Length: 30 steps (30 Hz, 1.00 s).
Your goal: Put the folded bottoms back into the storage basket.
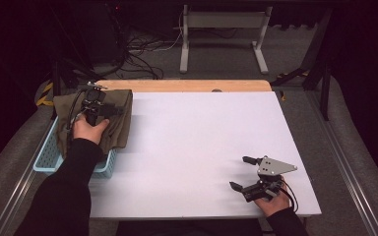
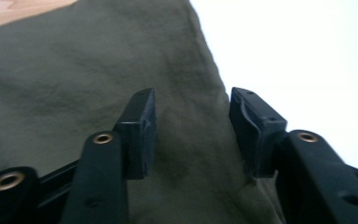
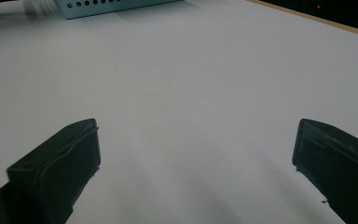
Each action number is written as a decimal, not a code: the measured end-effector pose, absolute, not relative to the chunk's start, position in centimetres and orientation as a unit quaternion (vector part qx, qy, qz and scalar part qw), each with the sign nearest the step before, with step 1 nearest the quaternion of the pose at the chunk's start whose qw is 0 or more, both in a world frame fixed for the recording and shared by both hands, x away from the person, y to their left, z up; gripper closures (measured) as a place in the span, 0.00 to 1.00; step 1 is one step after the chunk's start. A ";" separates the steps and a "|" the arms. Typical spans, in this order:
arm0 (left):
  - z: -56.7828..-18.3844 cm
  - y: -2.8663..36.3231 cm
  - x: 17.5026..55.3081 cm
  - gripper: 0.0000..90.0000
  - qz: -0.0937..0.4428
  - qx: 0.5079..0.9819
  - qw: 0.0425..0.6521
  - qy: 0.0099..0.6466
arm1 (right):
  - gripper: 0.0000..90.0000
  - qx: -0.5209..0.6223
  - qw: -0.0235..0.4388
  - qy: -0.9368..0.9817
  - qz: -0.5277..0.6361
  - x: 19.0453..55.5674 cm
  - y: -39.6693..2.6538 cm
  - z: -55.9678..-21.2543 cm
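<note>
An olive-green cloth (image 1: 115, 118) lies draped over a light blue basket (image 1: 47, 158) at the table's left edge, spilling onto the white tabletop (image 1: 202, 132). My left gripper (image 1: 110, 111) hovers right over this cloth (image 2: 74, 70). In the left gripper view the left gripper (image 2: 193, 100) has its jaws partly apart, cloth showing in the gap, and the pads do not press on a fold. My right gripper (image 1: 239, 172) rests near the table's front right, jaws wide apart. In its own view the right gripper (image 3: 196, 128) has only bare white table between its jaws.
The basket (image 3: 112, 5) sits at the far end of the right gripper view. A wooden strip (image 1: 187, 86) runs along the table's far edge. Behind the table stand a white frame (image 1: 224, 34) and loose cables on the floor.
</note>
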State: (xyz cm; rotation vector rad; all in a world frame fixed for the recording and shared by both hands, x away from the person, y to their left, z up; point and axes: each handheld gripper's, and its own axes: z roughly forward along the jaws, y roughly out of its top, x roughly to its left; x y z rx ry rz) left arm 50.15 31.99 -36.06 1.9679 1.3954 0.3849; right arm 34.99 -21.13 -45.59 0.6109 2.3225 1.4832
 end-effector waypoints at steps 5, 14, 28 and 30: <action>-36.4 32.2 50.1 0.89 0.151 0.759 0.322 0.545 | 0.01 0.213 0.158 0.813 0.519 35.0 -21.1 -45.6; -37.6 33.7 50.1 0.96 0.115 0.757 0.291 0.574 | 0.01 0.213 0.156 0.813 0.519 35.0 -21.1 -45.6; -38.5 33.4 48.1 0.95 0.078 0.777 0.266 0.566 | 0.01 0.213 0.155 0.813 0.519 35.0 -21.1 -45.6; -38.4 33.5 48.1 0.95 0.080 0.774 0.269 0.568 | 0.01 0.214 0.155 0.813 0.519 35.0 -21.1 -45.6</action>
